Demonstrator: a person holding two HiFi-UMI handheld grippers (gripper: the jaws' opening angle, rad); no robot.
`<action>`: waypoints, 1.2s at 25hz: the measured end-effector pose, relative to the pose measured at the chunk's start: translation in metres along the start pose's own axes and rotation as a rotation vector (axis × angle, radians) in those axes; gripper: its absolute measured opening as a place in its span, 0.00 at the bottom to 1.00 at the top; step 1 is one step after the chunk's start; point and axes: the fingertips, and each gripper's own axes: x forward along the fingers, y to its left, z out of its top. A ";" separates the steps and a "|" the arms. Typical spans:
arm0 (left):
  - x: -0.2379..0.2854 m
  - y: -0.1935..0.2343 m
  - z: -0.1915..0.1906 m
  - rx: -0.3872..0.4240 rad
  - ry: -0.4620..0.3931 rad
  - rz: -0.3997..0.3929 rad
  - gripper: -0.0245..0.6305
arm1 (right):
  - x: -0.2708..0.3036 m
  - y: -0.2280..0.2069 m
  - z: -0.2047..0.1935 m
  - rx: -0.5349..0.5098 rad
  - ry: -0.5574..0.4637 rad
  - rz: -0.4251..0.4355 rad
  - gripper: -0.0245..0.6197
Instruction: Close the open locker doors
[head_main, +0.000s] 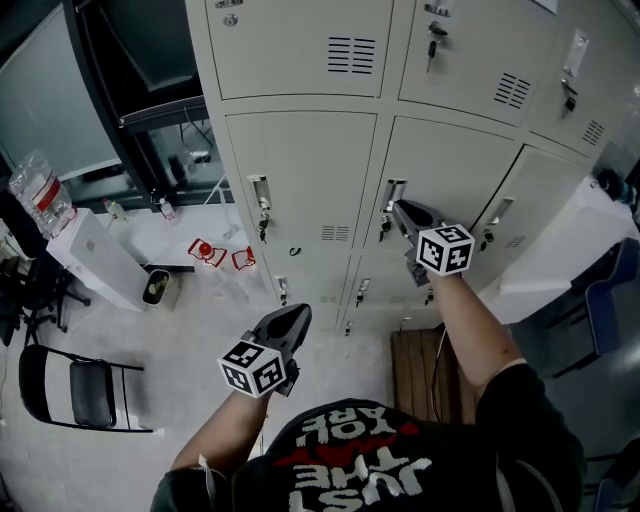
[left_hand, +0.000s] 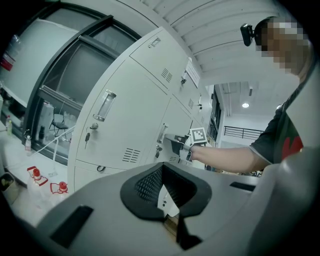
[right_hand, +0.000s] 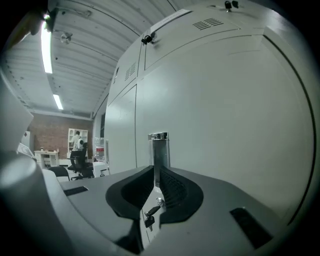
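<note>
**Bank of grey lockers (head_main: 300, 60), seen from above.** The right tool (head_main: 399, 208) is extended to the middle-row door (head_main: 455, 175) of the centre column. Its tip is at the upright metal handle (head_main: 393, 192) on that door's left edge; whether tip and handle touch cannot be told. In the right gripper view the jaws stand together but for a thin slit and are clamped on nothing. The handle rises above that slit, the key (right_hand: 150, 211) below it shows through it, and the door's flat face fills the field beyond. The left tool (head_main: 300, 313) is held back near the person's body, well apart from the lockers, its jaws likewise together and empty.

**State of the task.** Each door that the head view shows appears to lie flush with the locker front, and none stands swung out. The door at the right tool looks level with its left neighbour (head_main: 300, 180) along their shared seam, so it is judged closed or at the last of its push. The bottom row is partly hidden behind the arms, and the far right column is too foreshortened to judge. Whether any door is open there cannot be told.
</note>
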 end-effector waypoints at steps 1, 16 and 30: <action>0.000 -0.001 0.000 0.003 -0.001 0.000 0.05 | -0.005 0.002 -0.001 -0.002 0.000 0.008 0.12; 0.019 -0.044 0.008 0.043 -0.031 -0.036 0.05 | -0.133 0.049 -0.022 0.026 0.016 0.098 0.12; 0.019 -0.070 -0.003 0.028 -0.055 -0.019 0.05 | -0.230 0.053 -0.064 0.077 0.045 0.089 0.11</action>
